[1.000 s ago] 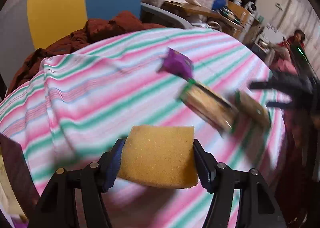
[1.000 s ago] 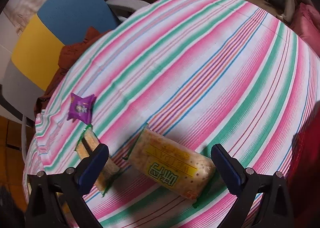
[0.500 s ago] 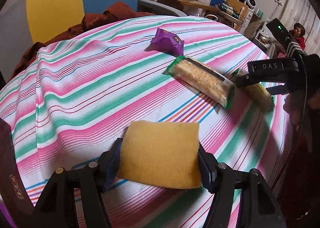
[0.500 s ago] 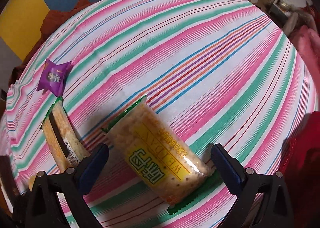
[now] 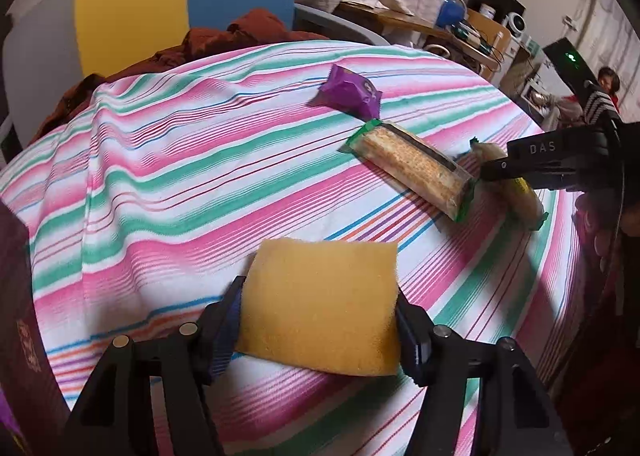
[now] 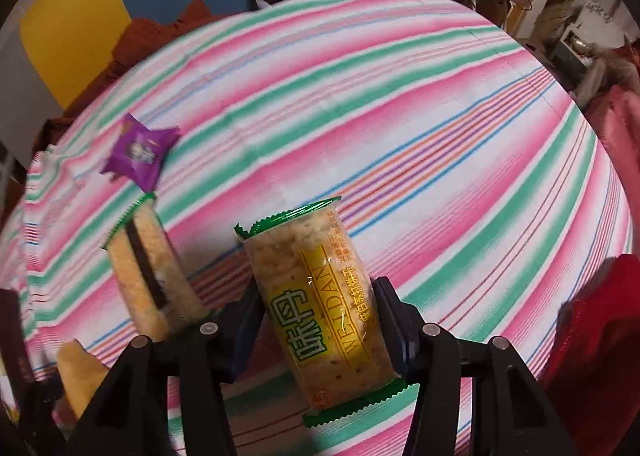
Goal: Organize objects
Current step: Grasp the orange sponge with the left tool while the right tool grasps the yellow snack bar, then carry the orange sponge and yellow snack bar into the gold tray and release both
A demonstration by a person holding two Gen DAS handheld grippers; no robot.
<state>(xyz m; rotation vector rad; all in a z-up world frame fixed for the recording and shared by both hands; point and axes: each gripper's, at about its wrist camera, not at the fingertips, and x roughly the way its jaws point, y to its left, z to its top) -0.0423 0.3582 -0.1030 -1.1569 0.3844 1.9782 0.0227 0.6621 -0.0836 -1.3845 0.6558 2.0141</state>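
Yellow-labelled cracker packet is sitting pinched in the right gripper, so lifting straight toward twelve o'clock avoids nudging the neighbouring cracker sleeve, while the left gripper is squeezing a yellow sponge.

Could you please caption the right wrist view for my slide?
Right gripper clamps a cracker pack on the striped tablecloth, beside a second pack.

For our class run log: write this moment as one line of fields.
left gripper: shut on sponge | right gripper: shut on cracker pack | on cloth: second cracker pack, purple packet
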